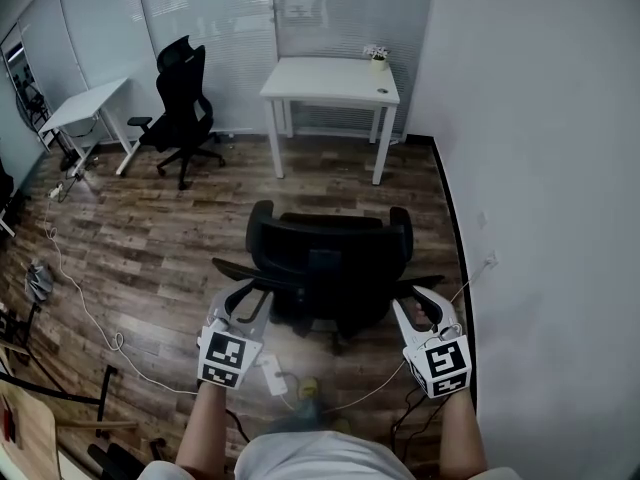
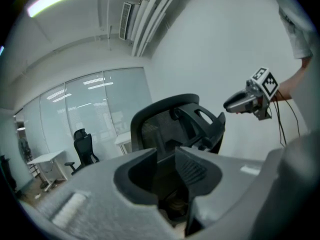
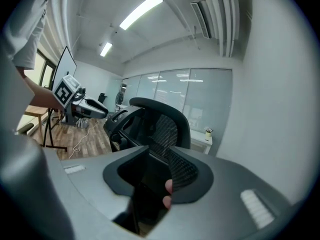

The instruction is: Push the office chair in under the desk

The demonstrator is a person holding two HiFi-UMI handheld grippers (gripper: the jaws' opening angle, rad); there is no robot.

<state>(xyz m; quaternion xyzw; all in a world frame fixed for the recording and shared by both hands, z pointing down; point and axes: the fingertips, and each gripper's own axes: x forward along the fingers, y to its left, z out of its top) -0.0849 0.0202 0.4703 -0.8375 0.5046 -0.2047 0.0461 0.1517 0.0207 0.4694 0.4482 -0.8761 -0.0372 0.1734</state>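
This is an office. A white desk [image 1: 330, 80] stands against the far wall with a small plant [image 1: 378, 58] on it, and a black office chair [image 1: 330, 258] with a mesh back stands in front of it. A second desk [image 1: 85, 108] and a second chair [image 1: 180, 108] stand at the left. Glass partition walls [image 1: 200, 8] with blinds close off the room. The floor [image 1: 150, 228] is wood-look plank with cables [image 1: 80, 298] trailing over it. Strip lights [image 3: 142, 11] and an air vent [image 2: 127, 19] sit in the ceiling.
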